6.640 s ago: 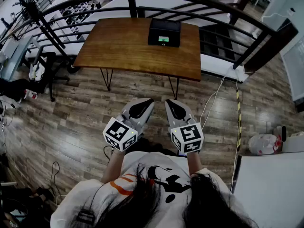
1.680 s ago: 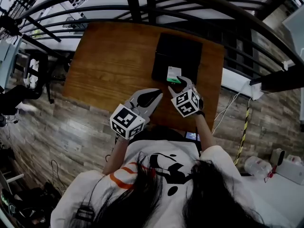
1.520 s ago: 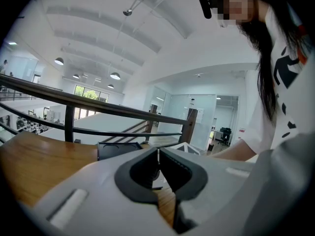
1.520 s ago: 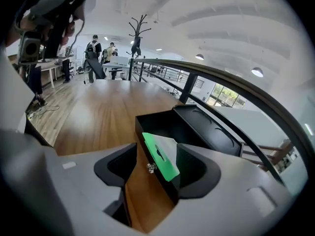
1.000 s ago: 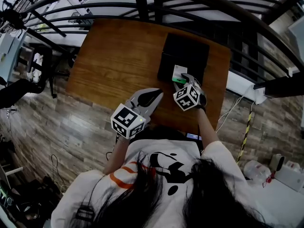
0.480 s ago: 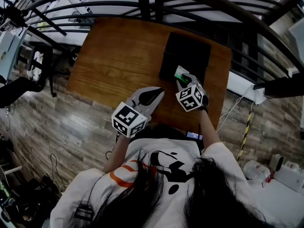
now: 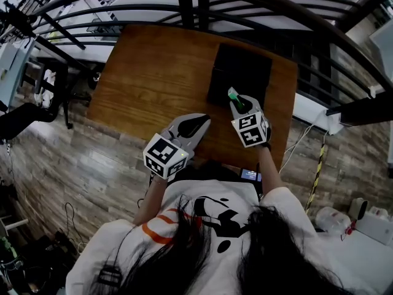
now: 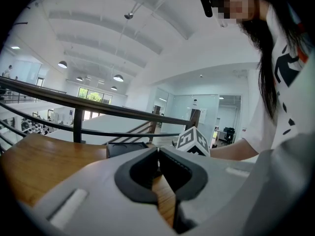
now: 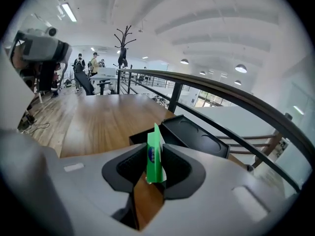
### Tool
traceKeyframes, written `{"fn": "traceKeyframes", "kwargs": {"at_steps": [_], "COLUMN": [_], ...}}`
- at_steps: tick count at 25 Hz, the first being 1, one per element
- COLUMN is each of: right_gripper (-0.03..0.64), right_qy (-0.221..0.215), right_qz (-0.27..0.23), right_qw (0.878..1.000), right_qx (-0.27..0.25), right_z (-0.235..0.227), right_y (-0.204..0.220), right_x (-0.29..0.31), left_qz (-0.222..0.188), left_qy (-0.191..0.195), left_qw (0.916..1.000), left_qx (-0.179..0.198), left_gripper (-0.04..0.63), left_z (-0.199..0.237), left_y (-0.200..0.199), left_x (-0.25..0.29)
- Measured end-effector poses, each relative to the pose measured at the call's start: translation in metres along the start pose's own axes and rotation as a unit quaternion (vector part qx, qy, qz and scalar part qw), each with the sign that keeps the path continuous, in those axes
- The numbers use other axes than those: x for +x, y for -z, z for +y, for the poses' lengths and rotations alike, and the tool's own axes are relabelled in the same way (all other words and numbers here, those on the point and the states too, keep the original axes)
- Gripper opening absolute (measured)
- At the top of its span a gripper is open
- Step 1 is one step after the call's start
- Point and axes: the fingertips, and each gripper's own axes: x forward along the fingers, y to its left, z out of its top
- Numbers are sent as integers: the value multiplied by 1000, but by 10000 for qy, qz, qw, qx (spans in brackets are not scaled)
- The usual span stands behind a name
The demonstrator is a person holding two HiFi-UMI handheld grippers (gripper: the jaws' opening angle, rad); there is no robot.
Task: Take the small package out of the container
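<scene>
Left gripper [image 7: 196, 123] is held level at the near edge of the brown wooden table [image 7: 153, 72], jaws pressed together on nothing. Right gripper [image 7: 237, 101] points at the near rim of the black rectangular container [image 7: 242, 69], jaws pinching the small flat green package [image 9: 155, 154] upright. Only the right gripper view shows the package's blue oval label.

open tabletop [image 7: 153, 78] left of container [image 7: 242, 72], railing [image 7: 186, 8] along far edge.
</scene>
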Motion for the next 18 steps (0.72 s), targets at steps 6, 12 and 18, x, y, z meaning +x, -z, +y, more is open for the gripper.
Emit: {"fn": "traceKeyframes", "kwargs": {"at_steps": [6, 12, 18], "right_gripper": [118, 118, 118], "right_qy": [51, 105, 205], "right_qz": [-297, -563, -746], "right_qw": [9993, 9976, 9956], "right_qx": [220, 398, 529], "right_z": [7, 26, 53], "right_y": [-18, -39, -46], "right_x": [-23, -48, -75], "left_qz": [-12, -29, -30], "left_qy": [8, 64, 215], "left_qw": [10000, 10000, 9997], "left_qx": [29, 59, 134], "left_gripper": [0, 0, 0], "left_z": [-2, 0, -8], "left_y": [-1, 0, 4], "left_x": [-11, -28, -48]}}
